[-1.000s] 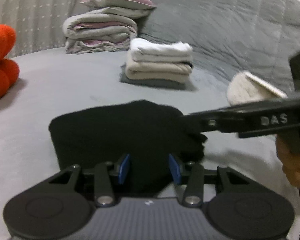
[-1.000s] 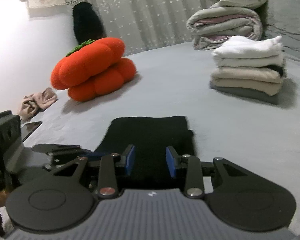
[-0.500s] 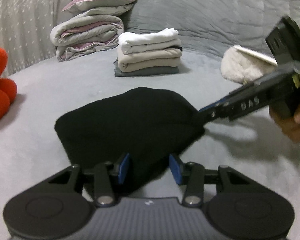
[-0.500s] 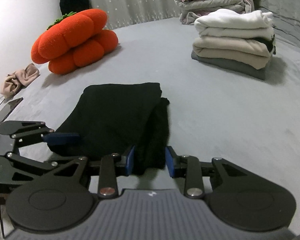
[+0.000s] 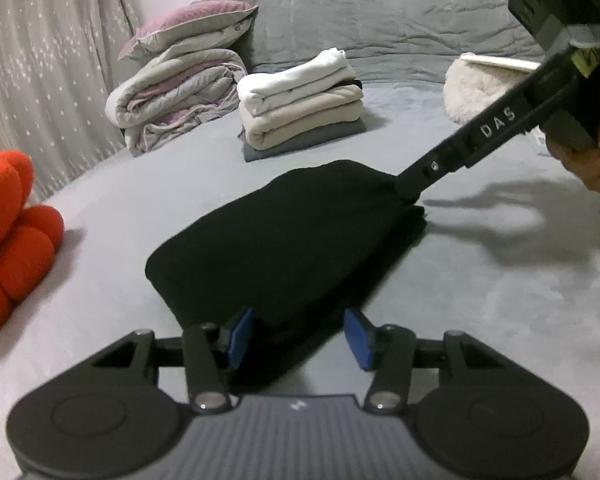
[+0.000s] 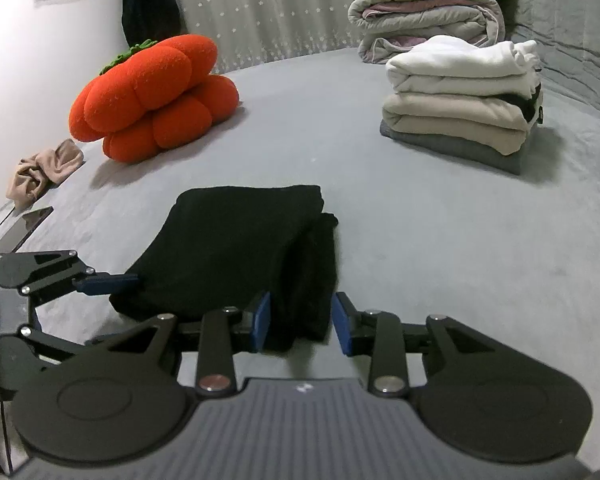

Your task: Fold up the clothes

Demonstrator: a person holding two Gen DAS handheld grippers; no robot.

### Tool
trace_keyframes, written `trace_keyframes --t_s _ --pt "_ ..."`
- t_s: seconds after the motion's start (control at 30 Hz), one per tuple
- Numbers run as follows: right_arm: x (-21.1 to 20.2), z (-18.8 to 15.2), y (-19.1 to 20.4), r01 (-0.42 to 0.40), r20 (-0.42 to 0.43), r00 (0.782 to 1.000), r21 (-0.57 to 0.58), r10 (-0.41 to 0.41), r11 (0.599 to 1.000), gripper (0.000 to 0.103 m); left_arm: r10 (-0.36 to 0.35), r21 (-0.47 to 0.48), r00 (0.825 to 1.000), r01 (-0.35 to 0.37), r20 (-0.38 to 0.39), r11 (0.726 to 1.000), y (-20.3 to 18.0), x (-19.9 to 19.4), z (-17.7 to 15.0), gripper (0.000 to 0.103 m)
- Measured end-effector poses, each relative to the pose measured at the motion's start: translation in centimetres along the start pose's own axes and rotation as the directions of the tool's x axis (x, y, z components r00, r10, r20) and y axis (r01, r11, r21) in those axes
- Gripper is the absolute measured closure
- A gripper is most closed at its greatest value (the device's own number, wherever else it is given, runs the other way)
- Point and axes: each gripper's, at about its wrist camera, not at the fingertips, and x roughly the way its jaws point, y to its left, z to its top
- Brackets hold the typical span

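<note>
A folded black garment lies on the grey bed and also shows in the right wrist view. My left gripper is open, its blue pads on either side of the garment's near corner. My right gripper is open around another corner of the garment. In the left wrist view the right gripper touches the garment's far right corner. In the right wrist view the left gripper reaches the garment's left edge.
A stack of folded white, beige and grey clothes stands beyond the garment. Rolled quilts and a pillow lie behind. An orange pumpkin cushion, a beige cloth and a phone lie left. A white fluffy item lies right.
Both grippers have lifted and pulled back a little from the black garment, so it looks farther off and lies flatter. Their jaws stay open.
</note>
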Motion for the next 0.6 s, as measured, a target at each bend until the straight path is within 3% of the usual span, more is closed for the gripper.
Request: trace_keyframes --t_s 0.23,0.43,0.6 --pt "0.4 0.3 0.3 0.022 -0.006 1.0 0.005 -0.022 1.0 0.067 0.092 0.053 0.995 -0.091 -0.022 0.994 -0.1 0.4 0.0 0.052" --pt "0.2 0.6 0.1 0.031 0.006 1.0 -0.002 -0.031 1.0 0.066 0.007 0.044 1.0 -0.007 -0.011 0.999 0.5 -1.1 -0.2 0.052" --pt "-0.3 1.2 -0.2 0.029 0.04 0.999 0.021 -0.03 0.999 0.066 -0.03 -0.017 0.999 0.03 0.029 0.999 1.4 -1.9 0.2 0.05"
